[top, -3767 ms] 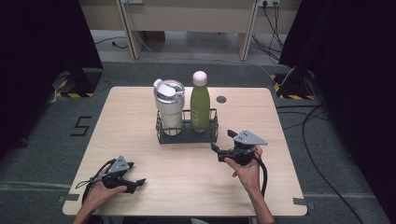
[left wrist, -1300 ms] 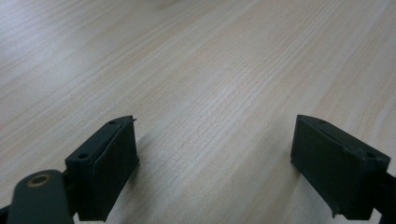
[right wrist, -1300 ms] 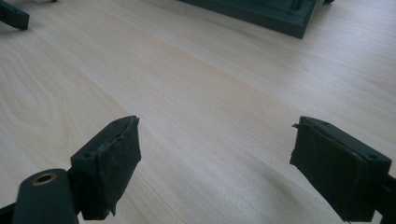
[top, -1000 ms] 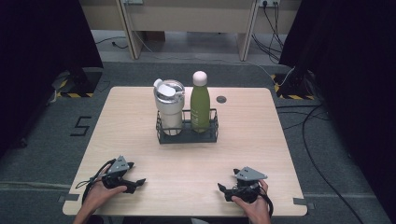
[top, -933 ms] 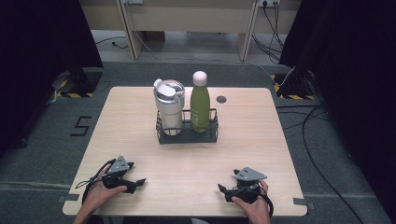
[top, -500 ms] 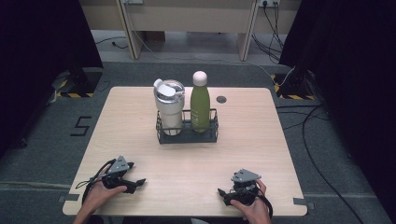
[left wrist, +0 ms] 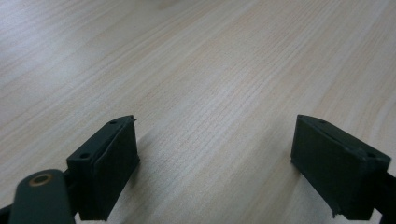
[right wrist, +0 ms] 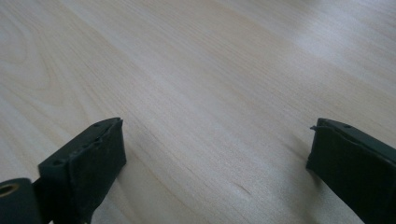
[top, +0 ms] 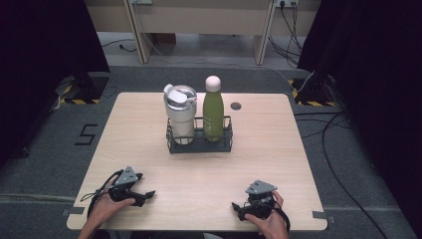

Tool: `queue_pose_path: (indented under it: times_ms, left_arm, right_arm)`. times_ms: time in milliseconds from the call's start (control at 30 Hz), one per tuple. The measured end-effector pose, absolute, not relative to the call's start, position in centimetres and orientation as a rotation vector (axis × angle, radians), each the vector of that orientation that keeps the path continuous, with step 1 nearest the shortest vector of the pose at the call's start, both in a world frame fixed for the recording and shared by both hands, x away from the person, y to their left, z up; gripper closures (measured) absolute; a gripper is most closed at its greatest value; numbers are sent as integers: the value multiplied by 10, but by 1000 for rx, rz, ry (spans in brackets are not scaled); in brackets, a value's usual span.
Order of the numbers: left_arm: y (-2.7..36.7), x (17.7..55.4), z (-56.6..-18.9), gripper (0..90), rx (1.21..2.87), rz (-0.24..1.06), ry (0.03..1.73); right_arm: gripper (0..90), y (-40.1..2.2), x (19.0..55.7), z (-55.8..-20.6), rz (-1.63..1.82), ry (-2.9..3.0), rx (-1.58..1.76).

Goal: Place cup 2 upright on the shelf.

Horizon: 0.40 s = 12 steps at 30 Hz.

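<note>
High view: two tools rest on the near edge of the desk (top: 149,129), both released, nothing held.
Right tool (top: 238,208) sits at the near right in the person's right hand (top: 268,224); its jaws have just been opening and now stand wide apart with bare wood between them, as the right gripper view (right wrist: 215,154) confirms. Left tool (top: 145,195) lies at the near left in the left hand (top: 104,209), jaws spread wide over bare wood in the left gripper view (left wrist: 215,154) too. Both are well apart from the black wire caddy (top: 199,145) at desk centre, which holds a white lidded tumbler (top: 180,113) on the left and a green bottle (top: 213,109) with a pale cap just beside it on the right. Small dark round grommet (top: 236,105) behind the caddy.
</note>
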State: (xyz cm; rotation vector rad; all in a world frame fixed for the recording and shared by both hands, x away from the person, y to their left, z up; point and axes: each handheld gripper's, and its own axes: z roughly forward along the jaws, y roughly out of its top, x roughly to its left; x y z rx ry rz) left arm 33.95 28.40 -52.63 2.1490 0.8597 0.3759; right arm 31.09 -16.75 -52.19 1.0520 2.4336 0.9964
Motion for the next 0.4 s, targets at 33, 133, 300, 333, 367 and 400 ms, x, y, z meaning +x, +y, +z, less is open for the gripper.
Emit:
queue_pose_path:
  times_ms: [33, 133, 300, 333, 367, 400]
  left_arm:
    - [284, 339, -526, 140, 2149, 376, 860]
    - [284, 339, -526, 140, 2149, 377, 860]
    - [284, 339, -526, 140, 2149, 377, 861]
    - [284, 340, -526, 140, 2149, 376, 860]
    - [284, 339, -526, 140, 2149, 377, 861]
    - [284, 340, -526, 140, 2149, 376, 860]
  right_arm:
    - [4, -167, 311, -522, 989, 2435, 1058]
    - [4, -167, 311, -522, 986, 2435, 1058]
    - [4, -167, 311, -522, 988, 2434, 1061]
    - [4, -167, 311, -522, 988, 2434, 1060]
    - [4, -167, 311, -522, 987, 2434, 1062]
    - [4, -167, 311, -522, 986, 2435, 1058]
